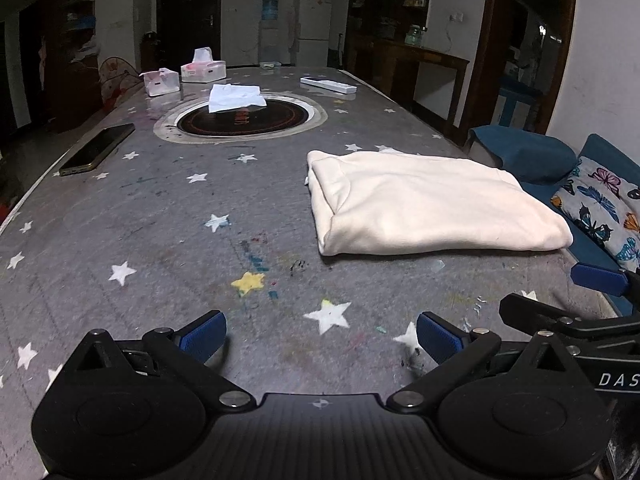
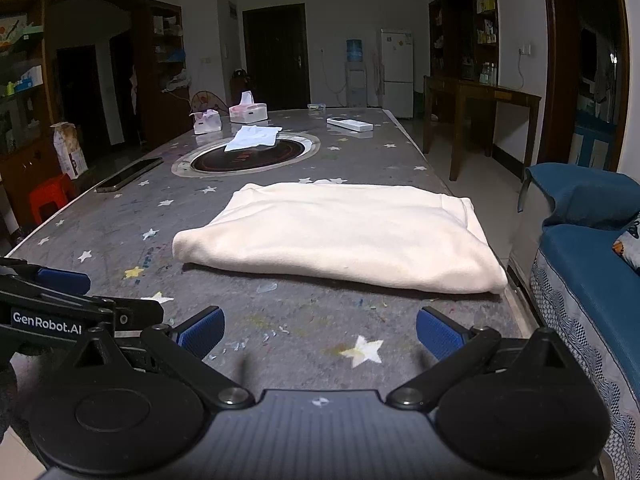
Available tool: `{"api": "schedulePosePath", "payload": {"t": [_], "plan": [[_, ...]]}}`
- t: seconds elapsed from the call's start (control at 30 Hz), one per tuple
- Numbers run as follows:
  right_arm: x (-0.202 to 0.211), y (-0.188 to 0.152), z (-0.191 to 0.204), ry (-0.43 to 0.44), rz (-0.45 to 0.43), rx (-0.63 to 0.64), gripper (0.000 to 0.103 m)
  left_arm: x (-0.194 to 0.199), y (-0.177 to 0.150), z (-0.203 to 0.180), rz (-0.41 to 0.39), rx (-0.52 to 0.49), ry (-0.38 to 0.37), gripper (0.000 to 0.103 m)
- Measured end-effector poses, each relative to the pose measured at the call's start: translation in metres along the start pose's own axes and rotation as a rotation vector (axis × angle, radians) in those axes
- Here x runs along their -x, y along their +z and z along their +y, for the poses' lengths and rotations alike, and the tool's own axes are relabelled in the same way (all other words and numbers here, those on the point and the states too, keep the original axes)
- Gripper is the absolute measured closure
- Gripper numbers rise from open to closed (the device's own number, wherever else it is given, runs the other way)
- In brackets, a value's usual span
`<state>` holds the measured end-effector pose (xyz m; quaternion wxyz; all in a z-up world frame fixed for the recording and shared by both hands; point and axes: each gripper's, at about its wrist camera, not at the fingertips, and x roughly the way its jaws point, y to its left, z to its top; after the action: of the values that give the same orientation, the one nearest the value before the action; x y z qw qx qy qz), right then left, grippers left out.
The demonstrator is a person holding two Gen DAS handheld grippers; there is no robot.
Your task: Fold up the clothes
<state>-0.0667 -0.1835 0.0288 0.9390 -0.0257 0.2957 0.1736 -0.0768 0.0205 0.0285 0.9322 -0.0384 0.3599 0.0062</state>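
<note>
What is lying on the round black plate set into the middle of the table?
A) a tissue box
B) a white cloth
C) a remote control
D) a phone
B: a white cloth lies across the rim of the round black plate, while the phone, remote and tissue boxes sit elsewhere on the table.

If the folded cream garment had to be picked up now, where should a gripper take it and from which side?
Probably the thick rounded fold along the garment's near edge, approached low from the near table edge, one finger sliding under and one on top. That edge is bulky and lifted, and both open grippers, left and right, already face it.
</note>
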Motion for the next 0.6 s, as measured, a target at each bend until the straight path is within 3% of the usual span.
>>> {"api": "schedulePosePath", "payload": {"t": [0.6], "plan": [[0.027, -0.009, 0.012, 0.005, -0.045, 0.009, 0.000, 0.024, -0.014, -0.002, -0.027, 0.008, 0.006, 0.000]]}}
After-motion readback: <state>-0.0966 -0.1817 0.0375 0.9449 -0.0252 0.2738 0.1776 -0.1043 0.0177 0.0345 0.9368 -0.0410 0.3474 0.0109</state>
